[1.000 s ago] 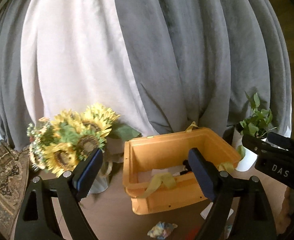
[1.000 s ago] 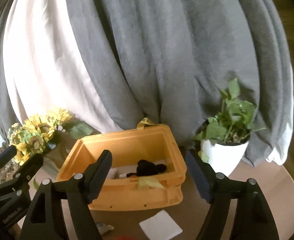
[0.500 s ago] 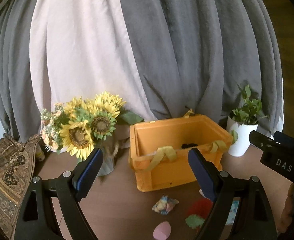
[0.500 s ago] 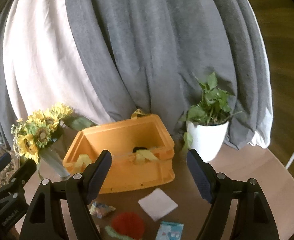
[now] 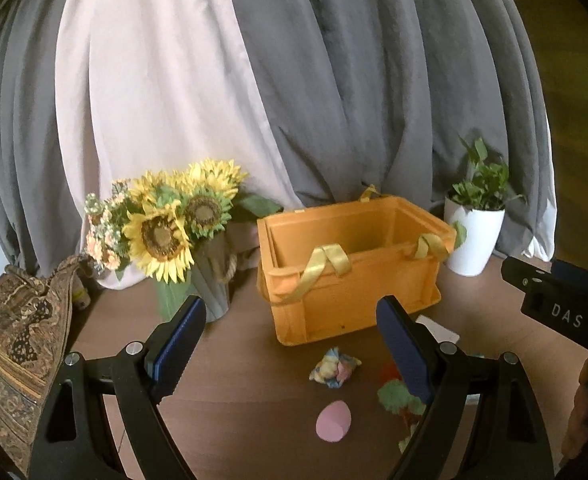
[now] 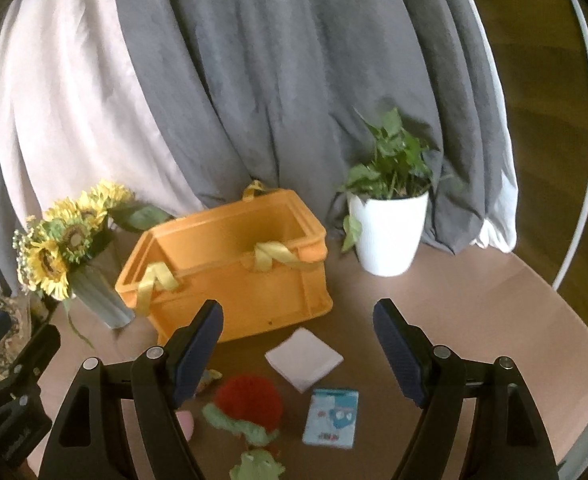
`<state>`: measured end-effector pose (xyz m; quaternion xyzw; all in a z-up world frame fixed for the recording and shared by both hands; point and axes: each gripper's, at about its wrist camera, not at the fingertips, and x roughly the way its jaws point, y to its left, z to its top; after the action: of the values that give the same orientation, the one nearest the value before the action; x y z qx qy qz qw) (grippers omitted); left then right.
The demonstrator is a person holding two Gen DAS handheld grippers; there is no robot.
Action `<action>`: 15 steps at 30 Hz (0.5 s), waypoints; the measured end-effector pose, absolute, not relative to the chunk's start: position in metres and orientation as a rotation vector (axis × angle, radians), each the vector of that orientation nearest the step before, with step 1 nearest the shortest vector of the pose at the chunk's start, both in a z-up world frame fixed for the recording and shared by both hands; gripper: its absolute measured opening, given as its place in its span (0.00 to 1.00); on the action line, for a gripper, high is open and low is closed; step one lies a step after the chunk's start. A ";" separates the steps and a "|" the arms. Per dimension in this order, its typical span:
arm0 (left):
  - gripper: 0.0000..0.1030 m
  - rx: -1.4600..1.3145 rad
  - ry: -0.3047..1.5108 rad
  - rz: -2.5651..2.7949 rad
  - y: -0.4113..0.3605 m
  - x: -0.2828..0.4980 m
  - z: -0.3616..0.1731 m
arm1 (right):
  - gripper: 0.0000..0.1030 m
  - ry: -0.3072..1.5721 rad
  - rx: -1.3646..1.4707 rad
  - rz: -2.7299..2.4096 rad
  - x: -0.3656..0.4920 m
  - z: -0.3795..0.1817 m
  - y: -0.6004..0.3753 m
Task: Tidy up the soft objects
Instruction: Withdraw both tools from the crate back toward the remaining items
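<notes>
Brown table (image 6: 473, 320), orange crate (image 6: 238, 280) upright

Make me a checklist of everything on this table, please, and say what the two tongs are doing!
Surface: brown round table, bare on the right side.
Job's things: orange crate with yellow straps, open on top; in front of it lie a white folded cloth, red fuzzy toy with green parts, blue-and-white packet, pastel crumpled cloth, pink egg-shaped sponge.
Clutter: sunflower bouquet in a vase, potted plant, patterned fabric at the left edge.
Grippers: left tongs open, holding nothing; right tongs open, holding nothing.
Cables: nothing seen.
Surroundings: grey and pale curtains behind the table.
</notes>
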<state>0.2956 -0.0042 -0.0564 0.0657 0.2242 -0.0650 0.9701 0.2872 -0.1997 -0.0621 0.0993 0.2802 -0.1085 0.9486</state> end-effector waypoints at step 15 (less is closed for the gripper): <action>0.85 0.146 0.610 -0.181 -0.006 0.302 -0.113 | 0.76 0.717 0.254 -0.294 0.277 -0.118 -0.200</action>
<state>0.3021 -0.0057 -0.1132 0.0718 0.2998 -0.0888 0.9472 0.2773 -0.2004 -0.1183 0.1237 0.3486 -0.1429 0.9180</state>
